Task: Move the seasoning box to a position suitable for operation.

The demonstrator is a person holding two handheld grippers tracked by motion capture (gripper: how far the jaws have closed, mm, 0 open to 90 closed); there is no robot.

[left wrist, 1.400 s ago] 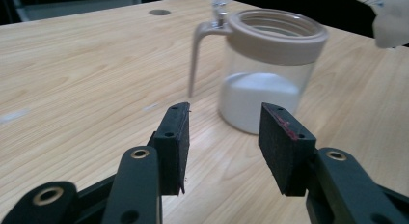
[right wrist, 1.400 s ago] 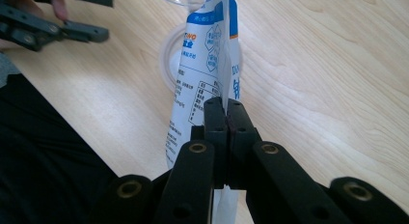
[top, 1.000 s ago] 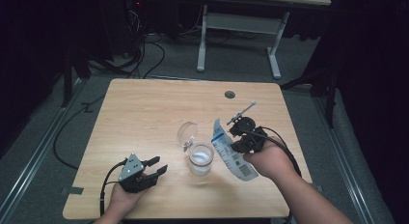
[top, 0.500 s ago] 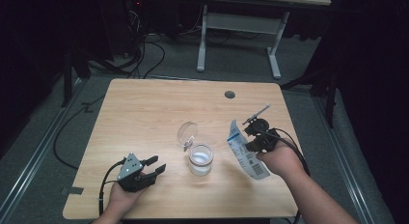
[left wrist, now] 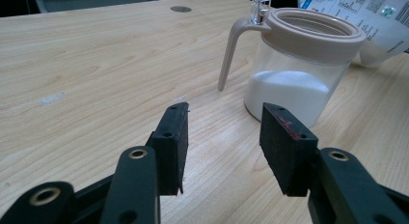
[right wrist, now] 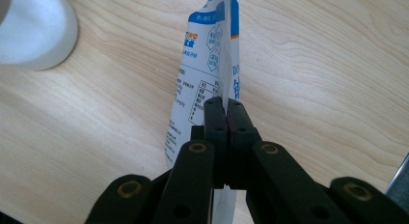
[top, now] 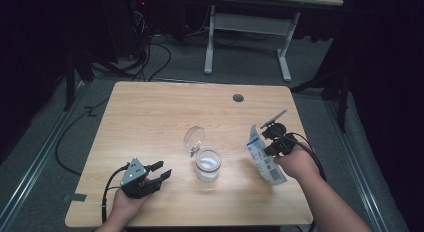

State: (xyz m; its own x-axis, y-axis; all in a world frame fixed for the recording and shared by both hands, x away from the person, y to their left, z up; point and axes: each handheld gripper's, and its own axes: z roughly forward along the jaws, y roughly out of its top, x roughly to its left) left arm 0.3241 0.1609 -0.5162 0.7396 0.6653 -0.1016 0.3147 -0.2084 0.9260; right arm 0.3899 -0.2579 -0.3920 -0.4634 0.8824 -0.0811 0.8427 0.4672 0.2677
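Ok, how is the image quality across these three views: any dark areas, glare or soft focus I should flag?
High view: the pale wooden table is lit and its surroundings are nearly black; a bright patch lies beside the clear plastic jar of white powder. Left gripper view: sharp on the open left gripper, with the blue-and-white printed pouch cropped. Right gripper view: evenly lit, and the right gripper pinches the pouch.

Lit desk in a dark room

In the high view the desk is evenly lit from above while the floor and surroundings sink into near black; the picture is soft and grainy. A pale glare patch lies on the wood beside the jar. Both gripper views are brighter, with crisp wood grain; the nearest jaw parts blur slightly, and shadows are faint.
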